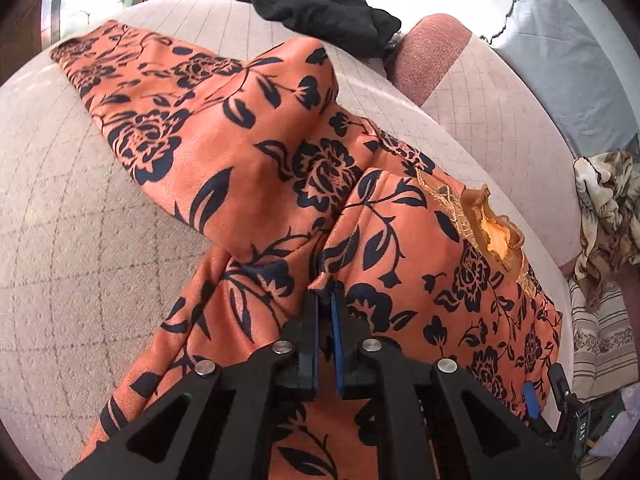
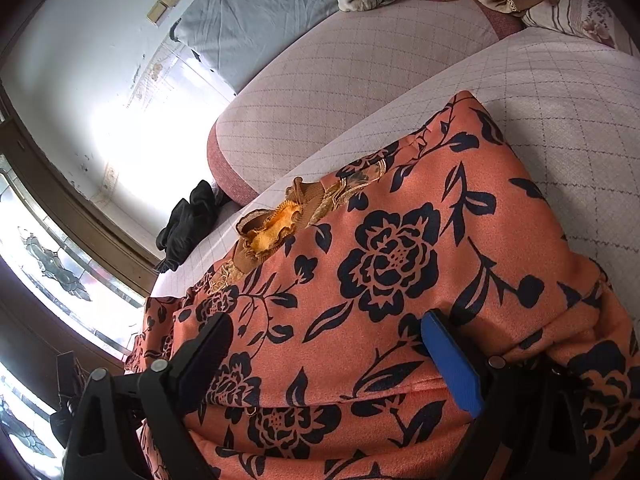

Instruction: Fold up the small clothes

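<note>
An orange garment with dark blue flowers (image 1: 248, 152) lies spread over a pale quilted cushion (image 1: 64, 216). Its gold ruffled collar (image 1: 496, 236) sits at the right. In the left wrist view my left gripper (image 1: 324, 294) is shut on a pinched fold of the garment, and a sleeve (image 1: 132, 92) stretches away to the upper left. In the right wrist view my right gripper (image 2: 326, 326) stands open, its fingers wide apart over the garment's (image 2: 392, 256) body, with the collar (image 2: 268, 232) beyond. The right gripper's tip (image 1: 546, 390) also shows at the lower right of the left wrist view.
A black cloth (image 1: 320, 4) lies at the far end of the cushion, seen again as the black cloth (image 2: 188, 220) by a window. A beige patterned cloth (image 1: 608, 208) is piled at the right. A grey pillow (image 2: 256, 12) leans against the wall behind the backrest (image 2: 352, 72).
</note>
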Demonstrator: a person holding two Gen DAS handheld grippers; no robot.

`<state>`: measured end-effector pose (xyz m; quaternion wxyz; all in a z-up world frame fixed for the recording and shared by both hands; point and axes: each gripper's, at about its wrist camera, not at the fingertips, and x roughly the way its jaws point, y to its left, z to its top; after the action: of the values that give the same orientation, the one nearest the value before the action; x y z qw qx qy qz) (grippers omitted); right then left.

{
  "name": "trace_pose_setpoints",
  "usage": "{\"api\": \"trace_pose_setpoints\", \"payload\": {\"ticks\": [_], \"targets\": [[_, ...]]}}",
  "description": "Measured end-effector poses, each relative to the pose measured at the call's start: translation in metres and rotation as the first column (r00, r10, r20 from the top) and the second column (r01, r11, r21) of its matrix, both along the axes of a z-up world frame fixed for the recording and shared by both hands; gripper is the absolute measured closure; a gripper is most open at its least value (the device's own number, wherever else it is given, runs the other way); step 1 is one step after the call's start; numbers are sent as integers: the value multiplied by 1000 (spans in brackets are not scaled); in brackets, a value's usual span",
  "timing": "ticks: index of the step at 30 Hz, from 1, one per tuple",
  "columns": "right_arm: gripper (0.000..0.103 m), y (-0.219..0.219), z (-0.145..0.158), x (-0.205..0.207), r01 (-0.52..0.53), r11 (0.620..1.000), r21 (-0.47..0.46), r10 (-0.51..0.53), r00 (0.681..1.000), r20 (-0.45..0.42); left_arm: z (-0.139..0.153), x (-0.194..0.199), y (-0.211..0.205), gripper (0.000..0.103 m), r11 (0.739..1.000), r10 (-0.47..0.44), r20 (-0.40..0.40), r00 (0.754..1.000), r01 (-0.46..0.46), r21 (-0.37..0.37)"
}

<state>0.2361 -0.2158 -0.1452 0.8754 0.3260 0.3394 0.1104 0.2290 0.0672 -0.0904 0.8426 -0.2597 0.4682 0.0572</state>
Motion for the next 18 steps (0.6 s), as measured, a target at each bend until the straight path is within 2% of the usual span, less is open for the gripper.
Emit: {"api": "trace_pose_setpoints", "payload": {"ticks": [2, 3, 4, 5, 6, 7, 8, 9, 10, 12, 14, 16, 17, 18], "targets": [[6, 1, 0, 0, -1, 1000, -4, 1, 1000, 0, 10, 1, -2, 93, 1000, -26, 21, 999, 26, 8], [6, 1, 0, 0, -2, 1000, -4, 2, 1000, 0, 13, 2, -4, 80, 999, -39, 31, 999, 38, 21], [6, 0, 0, 0, -2, 1000, -1, 2, 1000, 1, 12, 2, -9, 45, 998, -54, 19, 998, 53, 41], [6, 0, 0, 0, -2, 1000, -1, 2, 1000, 1, 5, 8, -13, 31, 995, -87, -31, 996, 88, 50], [6, 1, 0, 0, -2, 1000, -3, 2, 1000, 0, -4, 16, -20, 28, 986, -154, -71, 985, 158, 55], [6, 1, 0, 1, -2, 1000, -7, 2, 1000, -3, -5, 23, -32, 30, 966, -205, -92, 974, 217, 143], [6, 2, 0, 2, -3, 1000, -10, 3, 1000, -9, -2, 25, -41, 33, 940, -236, -110, 965, 256, 225], [6, 2, 1, 3, -4, 1000, -11, 4, 1000, -19, 0, 25, -45, 43, 926, -255, -121, 959, 278, 257], [6, 2, 4, 4, -8, 1000, -14, 7, 999, -38, 2, 26, -45, 49, 927, -264, -115, 958, 285, 244], [6, 0, 16, 7, -34, 999, -6, 33, 996, -77, -1, 27, -37, 50, 944, -245, -104, 964, 262, 202], [6, -10, 36, 8, -42, 998, 37, 42, 999, -15, -4, 25, -31, 50, 950, -241, -81, 967, 252, 183], [6, -28, 52, 15, 1, 999, 38, -2, 1000, 25, -5, 20, -34, 49, 938, -258, -74, 963, 268, 219], [5, -42, 51, 22, 38, 997, 64, -39, 999, 23, -6, 21, -37, 49, 931, -268, -76, 960, 278, 236], [0, -56, 41, 32, 77, 993, 92, -76, 997, -9, -5, 22, -39, 49, 928, -274, -78, 959, 284, 239]]}}
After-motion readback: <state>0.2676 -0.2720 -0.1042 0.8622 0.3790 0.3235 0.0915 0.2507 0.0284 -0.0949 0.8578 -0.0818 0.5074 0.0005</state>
